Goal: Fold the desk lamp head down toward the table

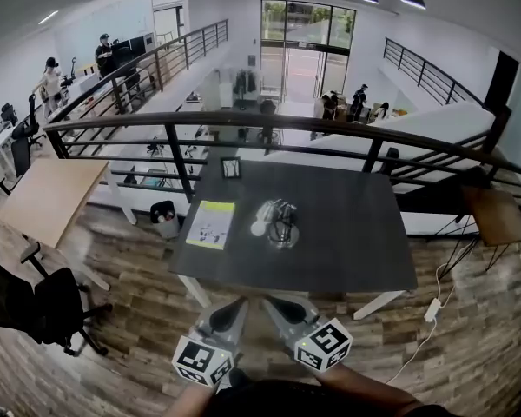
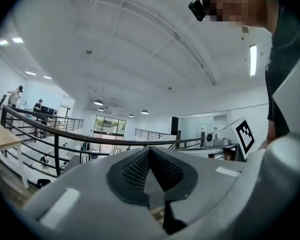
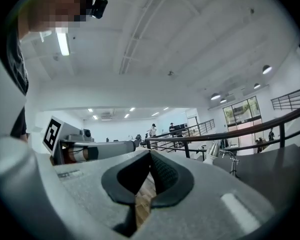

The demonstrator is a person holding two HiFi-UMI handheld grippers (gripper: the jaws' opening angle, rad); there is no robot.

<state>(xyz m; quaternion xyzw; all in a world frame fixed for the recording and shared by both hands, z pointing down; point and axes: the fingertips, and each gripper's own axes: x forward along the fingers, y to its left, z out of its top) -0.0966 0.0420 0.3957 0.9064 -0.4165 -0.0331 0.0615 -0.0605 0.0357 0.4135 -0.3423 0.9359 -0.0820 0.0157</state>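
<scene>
Dark-grey table (image 1: 356, 233) mid-frame holds the desk lamp (image 1: 275, 222), head tilt too small to read; your left gripper (image 1: 230, 313) & right gripper (image 1: 282, 313) sit bottom-centre, both closed w/ nothing held, well apart from it, so fold prob. all left to do.

The head view looks steeply down from well back at the table (image 1: 347, 233); both gripper views face level, low and short of it, all three sharing the railing (image 1: 169, 123)
</scene>
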